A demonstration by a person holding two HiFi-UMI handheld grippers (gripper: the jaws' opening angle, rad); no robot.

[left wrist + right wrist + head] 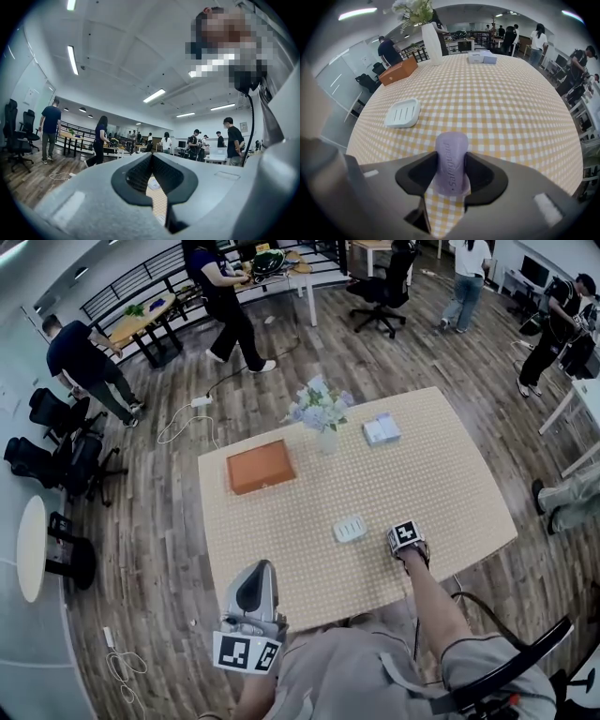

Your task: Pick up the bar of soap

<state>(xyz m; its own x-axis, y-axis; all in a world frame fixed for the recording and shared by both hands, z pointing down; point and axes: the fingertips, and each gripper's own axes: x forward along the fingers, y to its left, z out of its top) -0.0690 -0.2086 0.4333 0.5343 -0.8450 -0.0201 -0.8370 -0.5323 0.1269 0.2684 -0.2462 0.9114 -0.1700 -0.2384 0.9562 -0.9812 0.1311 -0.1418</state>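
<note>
Soap [451,159], a lilac bar with lettering pressed into its upper face, sits lengthwise between the jaws of the right gripper [451,165]. Both dark pads lie against its long sides, so the tongs are clamped on it. Its far end pokes out past the tips, and I cannot tell whether its underside touches the cloth. From overhead, that right gripper [409,545] points steeply down near the table's front edge, and its marker cube hides the soap. The left gripper [263,568] is held level, short of the table's near edge. In its own view the left gripper [152,157] has its tips together with nothing between them. Just left of the soap lies a white ribbed soap dish [403,112], apart from it. The table [511,108] wears a yellow-and-white checked cloth. Across it stand an orange box [398,70], a white vase [432,44] of pale flowers and some light blue packs [483,57]. People move about the wood-floored room behind.
</note>
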